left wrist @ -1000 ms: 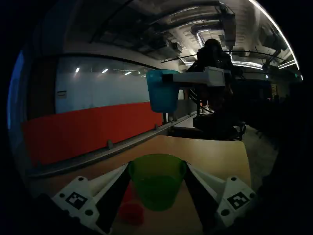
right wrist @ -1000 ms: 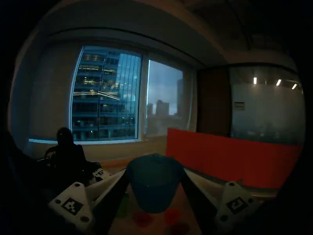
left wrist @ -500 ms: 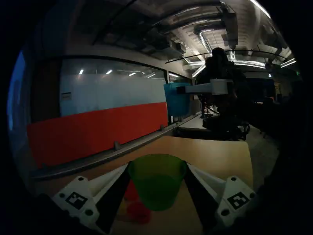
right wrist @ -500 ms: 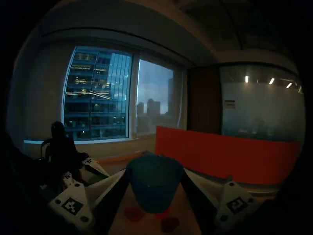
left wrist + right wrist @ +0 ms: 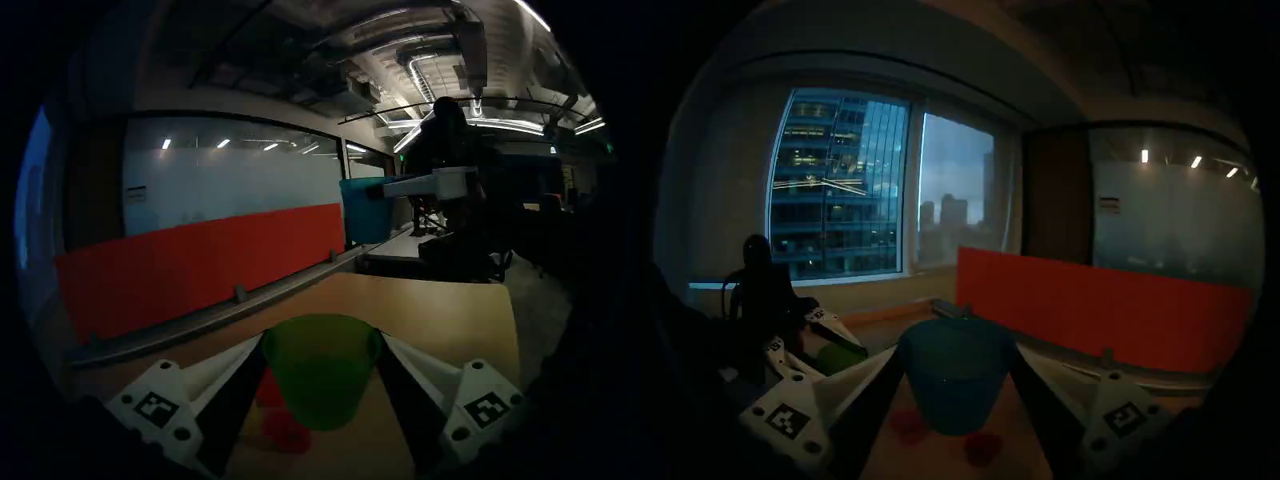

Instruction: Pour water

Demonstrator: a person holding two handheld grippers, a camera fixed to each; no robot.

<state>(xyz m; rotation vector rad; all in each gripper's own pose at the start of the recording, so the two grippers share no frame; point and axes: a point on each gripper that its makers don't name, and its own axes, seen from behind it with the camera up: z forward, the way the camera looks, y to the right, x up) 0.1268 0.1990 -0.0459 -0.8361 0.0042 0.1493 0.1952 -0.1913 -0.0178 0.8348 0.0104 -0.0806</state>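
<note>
Left gripper [image 5: 322,348] jaws narrowed tight on the upright green cup [image 5: 322,388], right gripper [image 5: 958,356] jaws gripping the blue cup [image 5: 958,396], both above the wooden table [image 5: 448,312]

Red objects [image 5: 286,432] partly behind green cup [image 5: 322,376]

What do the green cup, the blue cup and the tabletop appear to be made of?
The green cup looks like thin translucent plastic: light glows through its smooth wall. The blue cup seems similar plastic, smooth and slightly see-through, though dim light leaves it open. The tabletop looks like pale wood or wood-look laminate, matte; no grain can be made out.
</note>
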